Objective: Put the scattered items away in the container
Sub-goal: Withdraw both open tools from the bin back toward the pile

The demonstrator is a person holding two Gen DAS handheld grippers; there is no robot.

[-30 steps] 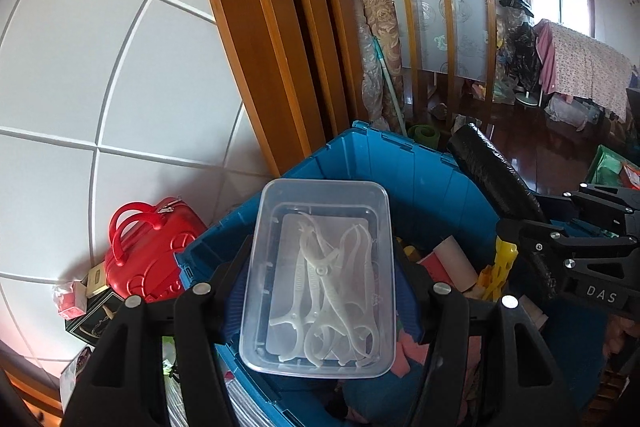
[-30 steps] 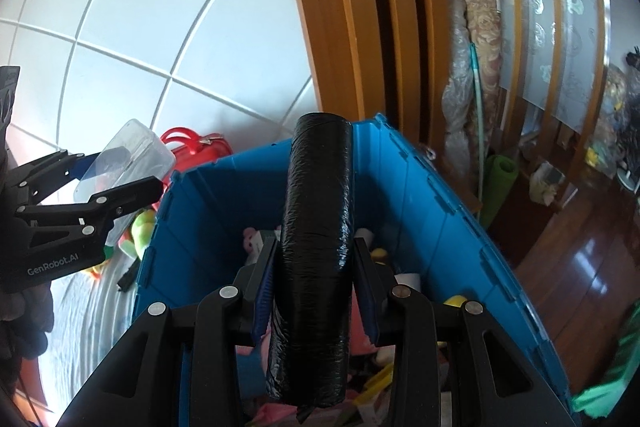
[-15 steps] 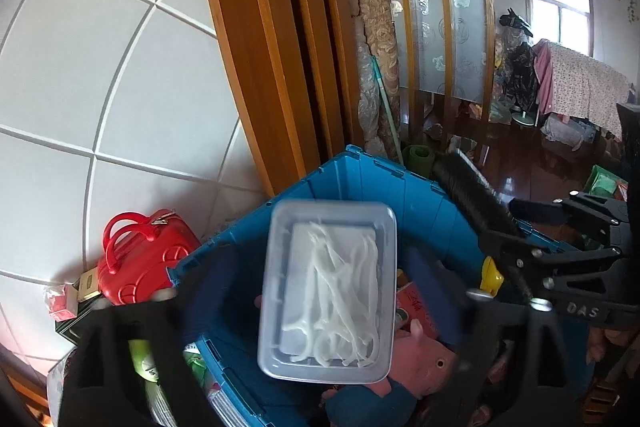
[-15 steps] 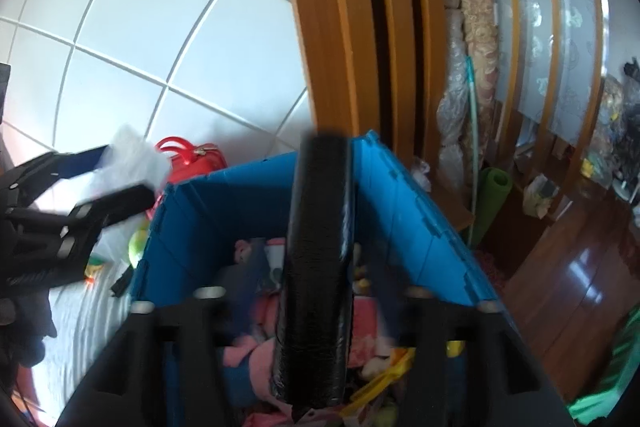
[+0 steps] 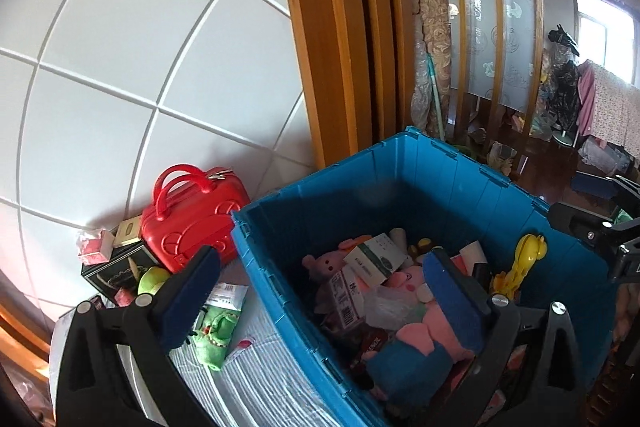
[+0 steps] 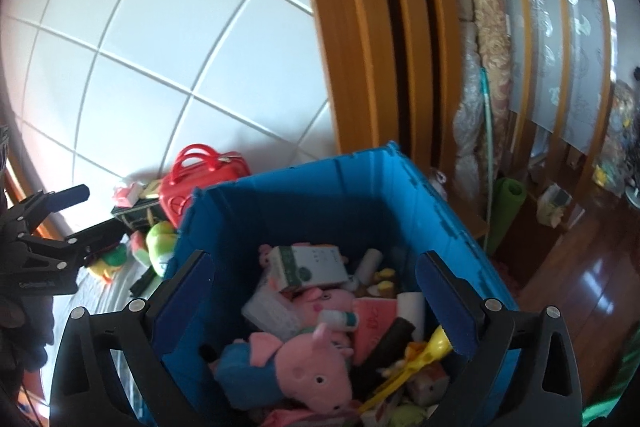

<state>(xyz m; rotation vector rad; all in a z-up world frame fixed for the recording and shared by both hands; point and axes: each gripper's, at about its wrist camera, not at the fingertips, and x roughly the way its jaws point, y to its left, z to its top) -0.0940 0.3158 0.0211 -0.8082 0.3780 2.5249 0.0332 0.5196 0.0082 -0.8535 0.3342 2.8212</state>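
A white tiled wall (image 5: 140,39) meets a brown wooden door frame (image 5: 332,39). Light comes through a window (image 5: 604,41) onto the shiny dark floor (image 6: 580,275).

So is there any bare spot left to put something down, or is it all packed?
The striped grey surface left of the blue plastic crate is bare towards the camera. Farther back it is crowded: green plush toy, black box, red toy suitcase. The crate floor is covered by the pink pig plush and boxes; only its upper part is free.
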